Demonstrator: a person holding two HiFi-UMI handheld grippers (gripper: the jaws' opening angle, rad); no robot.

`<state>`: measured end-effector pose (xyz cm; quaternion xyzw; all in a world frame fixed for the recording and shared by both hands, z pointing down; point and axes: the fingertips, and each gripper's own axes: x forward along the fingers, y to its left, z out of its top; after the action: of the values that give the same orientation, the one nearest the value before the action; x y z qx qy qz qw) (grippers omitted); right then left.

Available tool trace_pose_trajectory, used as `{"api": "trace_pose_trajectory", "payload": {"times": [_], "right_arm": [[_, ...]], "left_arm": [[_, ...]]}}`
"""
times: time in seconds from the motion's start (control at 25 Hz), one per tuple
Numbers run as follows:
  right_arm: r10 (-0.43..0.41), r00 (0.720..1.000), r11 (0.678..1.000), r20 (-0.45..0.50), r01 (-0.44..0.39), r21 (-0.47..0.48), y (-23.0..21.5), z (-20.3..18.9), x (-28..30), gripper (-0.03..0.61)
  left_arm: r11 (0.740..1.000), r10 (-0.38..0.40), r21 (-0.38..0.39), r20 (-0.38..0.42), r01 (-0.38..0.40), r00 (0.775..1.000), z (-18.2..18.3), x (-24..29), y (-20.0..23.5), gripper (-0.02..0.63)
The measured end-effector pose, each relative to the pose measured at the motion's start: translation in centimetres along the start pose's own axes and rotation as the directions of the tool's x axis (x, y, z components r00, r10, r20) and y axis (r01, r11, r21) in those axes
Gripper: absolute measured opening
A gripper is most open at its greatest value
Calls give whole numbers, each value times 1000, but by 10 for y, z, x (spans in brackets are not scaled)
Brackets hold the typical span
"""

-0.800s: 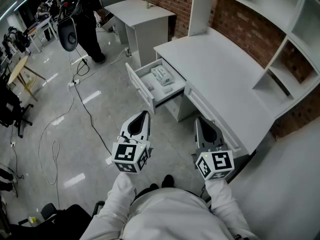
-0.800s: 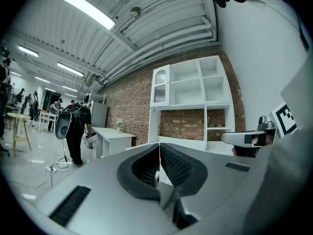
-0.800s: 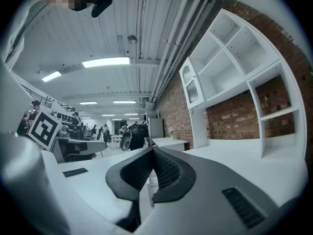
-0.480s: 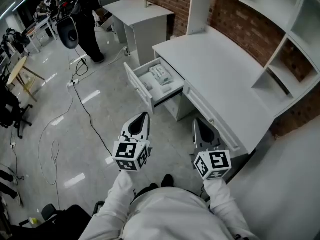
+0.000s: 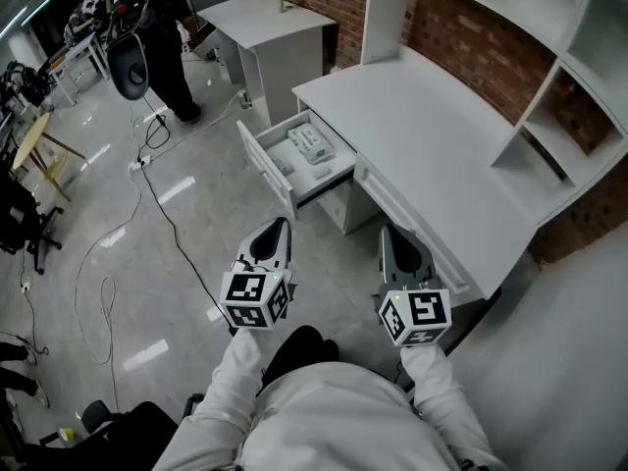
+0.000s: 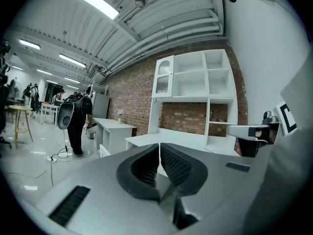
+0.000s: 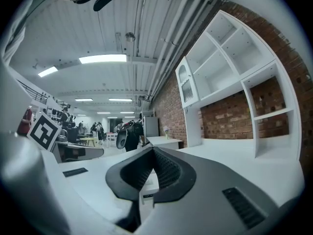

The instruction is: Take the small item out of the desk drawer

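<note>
Jaws shut, empty: left gripper [image 5: 282, 224], right gripper [image 5: 391, 234]; small item [image 5: 312, 144] far ahead in drawer [image 5: 263, 158].

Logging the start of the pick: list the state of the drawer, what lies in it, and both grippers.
desk drawer: pulled open.
white packet: lying flat inside the drawer, untouched.
left gripper: jaws shut, nothing held, short of the drawer.
right gripper: jaws shut, nothing held, short of the drawer.
</note>
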<state>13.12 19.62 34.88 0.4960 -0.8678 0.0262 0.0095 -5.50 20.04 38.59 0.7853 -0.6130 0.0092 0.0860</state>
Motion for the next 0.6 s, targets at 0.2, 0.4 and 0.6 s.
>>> {"api": "trace_pose_trajectory", "payload": {"times": [0.2,0.4,0.6], "right_arm": [[-12,1000,1000,2,12,3,-8,3,0,26],[-30,1000,1000,-2,30,1,-21,3,7,26],[-42,999,999,-13,42,13,-29,-1,25,28]], "left_arm": [[1000,-9,26,-4,9,1000,7,10,-3,23],[999,-25,47,4,24,1000,14,30,-3,35],[998,-30,58,-10,31,999,12,51,6,101]]}}
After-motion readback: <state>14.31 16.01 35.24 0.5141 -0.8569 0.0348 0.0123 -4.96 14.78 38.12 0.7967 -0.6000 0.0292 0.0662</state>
